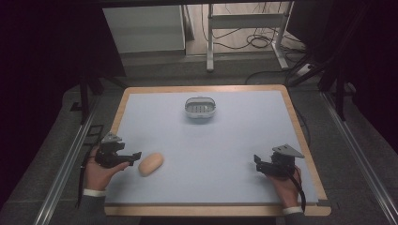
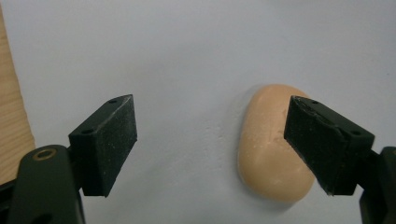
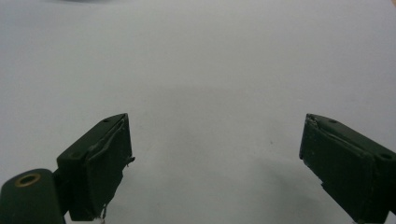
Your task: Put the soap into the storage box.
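Seen from the high view, a person's left gripper (image 1: 136,156) hovers near the front-left corner of the pale blue surface (image 1: 225,140), its jaws spread and empty, just beside a peach-coloured oval soap bar (image 1: 151,164) that lies flat on the mat. The left gripper view shows the soap bar (image 2: 266,149) off-centre between the black pads (image 2: 109,140): one jaw stands in front of the bar's far flank while the other is well apart from it over bare mat, so nothing is clamped yet. Toward the front-right corner the right gripper (image 1: 257,161) rests low in the other hand, released, with bare blue mat between its jaws in the right gripper view. Near the middle of the back edge sits a small white soap dish (image 1: 200,108) with a slotted floor, well apart from the bar and a likely destination, though that is only a judgement. The risk from here looks to lie in the offset: closing the jaws now would probably catch the rounded bar on one side first and push it sliding across the smooth mat, or pinch it near its end so that it squirts free or tips once lifted. A smooth, curved bar gives the pads little to bite on, and centring the gripper over the bar's waist before closing would appear the safer course.
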The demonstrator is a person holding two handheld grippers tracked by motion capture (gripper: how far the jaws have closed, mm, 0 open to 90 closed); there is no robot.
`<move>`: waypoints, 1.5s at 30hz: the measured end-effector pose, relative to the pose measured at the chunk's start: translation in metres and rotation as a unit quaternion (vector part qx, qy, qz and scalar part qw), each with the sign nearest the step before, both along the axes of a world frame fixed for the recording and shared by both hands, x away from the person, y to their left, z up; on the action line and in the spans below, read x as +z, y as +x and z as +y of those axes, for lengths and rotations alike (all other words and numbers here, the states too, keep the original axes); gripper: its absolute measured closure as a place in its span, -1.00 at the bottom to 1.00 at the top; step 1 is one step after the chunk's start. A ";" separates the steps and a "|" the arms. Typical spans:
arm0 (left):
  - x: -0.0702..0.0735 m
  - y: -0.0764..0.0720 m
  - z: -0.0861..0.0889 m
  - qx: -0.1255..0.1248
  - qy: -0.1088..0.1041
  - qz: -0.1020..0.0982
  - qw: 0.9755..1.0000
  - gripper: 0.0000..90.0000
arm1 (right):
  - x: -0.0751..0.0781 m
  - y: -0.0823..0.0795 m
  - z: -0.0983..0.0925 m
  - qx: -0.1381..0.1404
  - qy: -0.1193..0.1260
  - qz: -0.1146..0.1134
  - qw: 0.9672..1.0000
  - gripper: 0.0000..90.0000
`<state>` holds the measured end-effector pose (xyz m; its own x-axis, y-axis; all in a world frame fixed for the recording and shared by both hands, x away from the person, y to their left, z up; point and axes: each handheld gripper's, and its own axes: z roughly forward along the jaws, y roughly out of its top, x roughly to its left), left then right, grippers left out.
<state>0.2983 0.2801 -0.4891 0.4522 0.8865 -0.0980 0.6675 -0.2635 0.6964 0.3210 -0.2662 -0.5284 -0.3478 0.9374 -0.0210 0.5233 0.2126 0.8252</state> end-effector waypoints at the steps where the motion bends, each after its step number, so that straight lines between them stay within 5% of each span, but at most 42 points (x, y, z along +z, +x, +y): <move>1: 0.000 0.000 0.000 0.000 0.000 0.000 1.000 -0.62 | 0.000 0.000 0.000 0.000 0.000 0.000 1.000 -0.79; 9: 0.010 0.003 -0.014 -0.022 0.015 0.006 1.000 -0.62 | 0.000 -0.001 0.000 -0.003 0.000 -0.002 1.000 -0.79; 26: 0.009 0.003 -0.035 -0.063 0.038 0.015 0.997 -0.62 | 0.000 -0.002 0.000 -0.008 0.000 -0.009 1.000 -0.78; 45: -0.012 0.009 -0.053 -0.103 0.073 0.053 0.991 -0.62 | 0.000 -0.001 0.001 -0.007 -0.005 -0.006 1.000 -0.78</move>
